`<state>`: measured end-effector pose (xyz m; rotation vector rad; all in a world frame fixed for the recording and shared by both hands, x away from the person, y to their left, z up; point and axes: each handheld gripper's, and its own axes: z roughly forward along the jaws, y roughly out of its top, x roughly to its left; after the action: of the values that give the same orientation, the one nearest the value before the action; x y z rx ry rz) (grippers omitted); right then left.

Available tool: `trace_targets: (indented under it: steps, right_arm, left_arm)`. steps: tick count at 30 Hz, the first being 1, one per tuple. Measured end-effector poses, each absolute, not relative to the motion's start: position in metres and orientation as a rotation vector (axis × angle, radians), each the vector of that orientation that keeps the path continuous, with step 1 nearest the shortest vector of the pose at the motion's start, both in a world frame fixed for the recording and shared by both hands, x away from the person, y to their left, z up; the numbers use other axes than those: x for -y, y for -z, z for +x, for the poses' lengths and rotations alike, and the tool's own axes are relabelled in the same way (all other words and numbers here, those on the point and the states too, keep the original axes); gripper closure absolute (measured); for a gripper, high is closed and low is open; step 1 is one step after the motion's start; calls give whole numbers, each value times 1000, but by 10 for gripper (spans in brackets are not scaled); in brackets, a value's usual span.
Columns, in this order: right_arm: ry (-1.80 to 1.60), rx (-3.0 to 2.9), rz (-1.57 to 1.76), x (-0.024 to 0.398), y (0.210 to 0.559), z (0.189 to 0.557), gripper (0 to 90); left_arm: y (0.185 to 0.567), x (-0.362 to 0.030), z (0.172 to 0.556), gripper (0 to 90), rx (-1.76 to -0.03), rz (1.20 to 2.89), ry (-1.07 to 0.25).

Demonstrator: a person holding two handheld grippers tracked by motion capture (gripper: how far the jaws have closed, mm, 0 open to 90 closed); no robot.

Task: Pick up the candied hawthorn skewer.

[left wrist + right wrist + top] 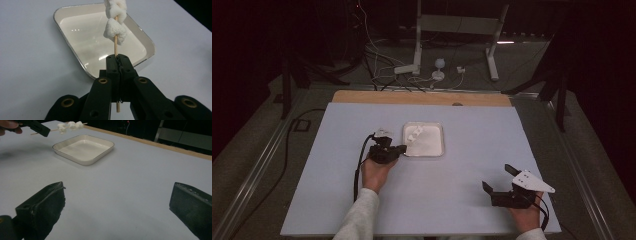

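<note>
High view: left tool [398, 148] sits just beside the near-left edge of the white tray [438, 148] at the middle of the counter [337, 190], right tool [497, 179] parked well apart near the front right corner. Left gripper view: jaws clamped tight on the lower part of a wooden skewer [116, 46], a stub poking out below the jaws, white marshmallows [115, 32] threaded on the upper part, held in the air over the tray [75, 53]; tray looks empty, nothing lying in it. Right gripper view: right tool jaws spread wide, nothing between them, bare counter ahead; farther off the left tool [41, 129] holds the skewer [53, 130] roughly level above the tray's [97, 157] far-left side, marshmallows [70, 125] clear of the rim. Progress call: grasp done, skewer lifted and in hand; can't tell from pose alone whether it's being picked out of the tray or brought to it. Left to do, judged: carry it to its spot, set down, let go. Right tool idle so far.
</note>
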<state>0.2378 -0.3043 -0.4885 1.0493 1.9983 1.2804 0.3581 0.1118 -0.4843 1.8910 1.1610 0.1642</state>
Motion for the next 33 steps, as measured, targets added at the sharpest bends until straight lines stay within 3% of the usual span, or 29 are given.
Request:
trace_targets:
  steps: [18, 33]
  right_arm:
    - [-1321, -1985, 1079, 296, 483, 238, 2]
    - [-1438, -1993, 1096, 269, 456, 275, 2]
  left_arm:
    - [478, -130, 324, 900, -1078, 1844, -206]
    - [475, -131, 313, 900, -986, 1818, -206]
